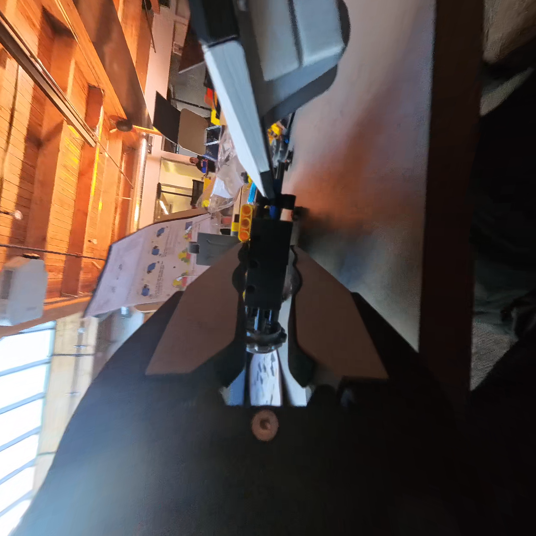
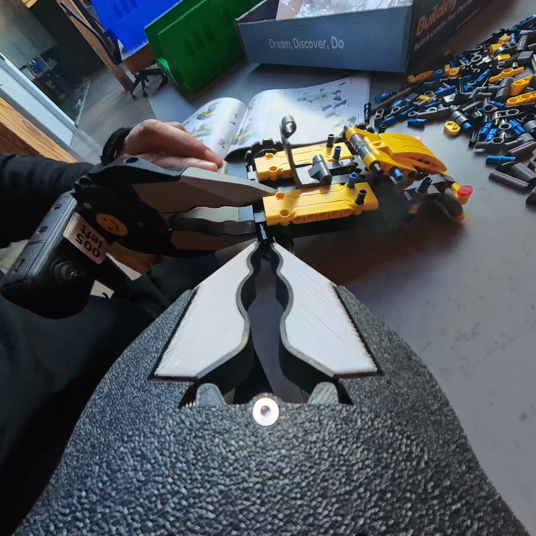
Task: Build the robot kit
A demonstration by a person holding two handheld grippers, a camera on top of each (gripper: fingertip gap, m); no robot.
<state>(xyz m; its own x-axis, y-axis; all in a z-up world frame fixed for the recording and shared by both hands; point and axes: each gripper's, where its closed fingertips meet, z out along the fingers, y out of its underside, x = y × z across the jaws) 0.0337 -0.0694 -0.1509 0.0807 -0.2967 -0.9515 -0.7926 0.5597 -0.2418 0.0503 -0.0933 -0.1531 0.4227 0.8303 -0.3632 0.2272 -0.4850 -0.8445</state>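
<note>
A yellow and black brick-built vehicle model (image 2: 319, 200) lies on the grey table (image 2: 435, 290). My left gripper (image 1: 267, 246) is shut on the model's black rear block (image 1: 268, 269), with a yellow beam (image 1: 245, 222) just beyond its tips. It also shows in the right wrist view (image 2: 261, 208), coming in from the left in a person's hand (image 2: 168, 145). My right gripper (image 2: 264, 246) is closed at its tips on a small black and blue pin (image 2: 264, 236) that sticks out of the model's near edge.
An open instruction booklet (image 2: 304, 107) lies behind the model. A grey cardboard box (image 2: 319, 43) stands at the back. A pile of loose blue, black and yellow parts (image 2: 478, 95) lies at the right. Green (image 2: 197, 43) and blue (image 2: 130, 14) bins are at the far left. The tips of both grippers are at nearly the same place.
</note>
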